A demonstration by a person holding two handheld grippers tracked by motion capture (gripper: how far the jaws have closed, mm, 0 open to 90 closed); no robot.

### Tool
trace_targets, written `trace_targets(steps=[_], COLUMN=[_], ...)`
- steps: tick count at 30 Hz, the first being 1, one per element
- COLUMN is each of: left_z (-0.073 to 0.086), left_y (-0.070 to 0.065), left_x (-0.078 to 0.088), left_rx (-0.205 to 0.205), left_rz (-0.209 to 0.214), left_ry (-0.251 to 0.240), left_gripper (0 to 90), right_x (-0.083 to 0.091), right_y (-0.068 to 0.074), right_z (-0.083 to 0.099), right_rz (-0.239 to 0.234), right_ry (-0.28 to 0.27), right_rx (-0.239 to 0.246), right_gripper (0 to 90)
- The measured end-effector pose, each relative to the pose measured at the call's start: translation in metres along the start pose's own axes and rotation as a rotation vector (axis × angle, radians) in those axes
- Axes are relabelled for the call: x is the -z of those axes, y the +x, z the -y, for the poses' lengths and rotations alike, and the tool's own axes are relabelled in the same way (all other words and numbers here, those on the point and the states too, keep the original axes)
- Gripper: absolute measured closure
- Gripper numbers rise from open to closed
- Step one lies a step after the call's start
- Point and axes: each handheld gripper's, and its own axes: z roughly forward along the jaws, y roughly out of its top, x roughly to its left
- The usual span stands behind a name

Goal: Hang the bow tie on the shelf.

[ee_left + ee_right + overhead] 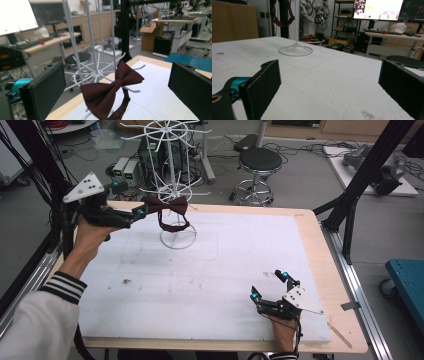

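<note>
Left tool (141, 211) gapes wide just beside the maroon bow tie (167, 205) hanging on the white wire rack (172, 180). Right tool (270, 285) rests wide open on the tabletop (200, 280), well apart.

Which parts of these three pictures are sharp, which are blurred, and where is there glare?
High view: even light and soft detail. Left gripper view: the bow tie is sharp, the room behind is softer, and the monitor is washed out. Right gripper view: the stand base is clear, and the near jaws are slightly soft.
</note>
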Motion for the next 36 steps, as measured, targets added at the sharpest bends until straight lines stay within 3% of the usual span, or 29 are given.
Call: trace_targets(steps=[3, 6, 9, 12, 13, 19, 24, 29, 30, 31, 32, 36], left_z=[0.006, 0.011, 0.030, 0.041, 0.052, 0.085, 0.108, 0.146, 0.146, 0.159, 0.159, 0.186], left_y=[-0.006, -0.010, -0.022, -0.026, -0.030, -0.038, -0.043, -0.048, -0.048, -0.049, -0.049, -0.050], left_x=[0.024, 0.035, 0.058, 0.069, 0.078, 0.097, 0.100, 0.101, 0.101, 0.103, 0.103, 0.106], left_rx=[-0.033, -0.065, -0.102, -0.105, -0.102, -0.068, -0.065, -0.032, -0.032, -0.006, -0.006, 0.028], left_rz=[-0.013, -0.030, -0.043, -0.040, -0.045, -0.037, -0.047, -0.075, -0.075, -0.093, -0.093, -0.143], left_ry=[-0.028, -0.035, -0.043, -0.058, -0.058, -0.083, -0.072, -0.060, -0.060, -0.062, -0.062, -0.055], left_gripper=[1.7, 1.7, 1.7, 1.7, 1.7, 1.7, 1.7, 1.7, 1.7, 1.8, 1.7, 1.7], right_x=[0.000, 0.000, 0.000, 0.000, 0.000, 0.000, 0.000, -0.001, -0.001, -0.001, -0.001, -0.001], right_y=[0.000, 0.000, 0.000, 0.000, 0.000, 0.001, 0.001, 0.002, 0.002, 0.001, 0.001, 0.002], right_z=[0.000, 0.000, 0.000, 0.000, 0.000, 0.000, 0.000, 0.000, 0.000, 0.000, 0.000, 0.000], right_rz=[0.000, 0.001, 0.001, 0.002, 0.001, 0.004, 0.007, 0.009, 0.009, 0.010, 0.010, 0.010], right_ry=[-0.003, 0.001, 0.003, 0.003, 0.003, 0.000, 0.003, 0.003, 0.003, 0.003, 0.003, 0.006], right_rx=[0.000, 0.002, -0.001, 0.000, 0.003, 0.009, 0.010, 0.017, 0.017, 0.018, 0.018, 0.017], right_gripper=[3.6, 3.6, 3.6, 3.6, 3.6, 3.6, 3.6, 3.6, 3.6, 3.6, 3.6, 3.6])
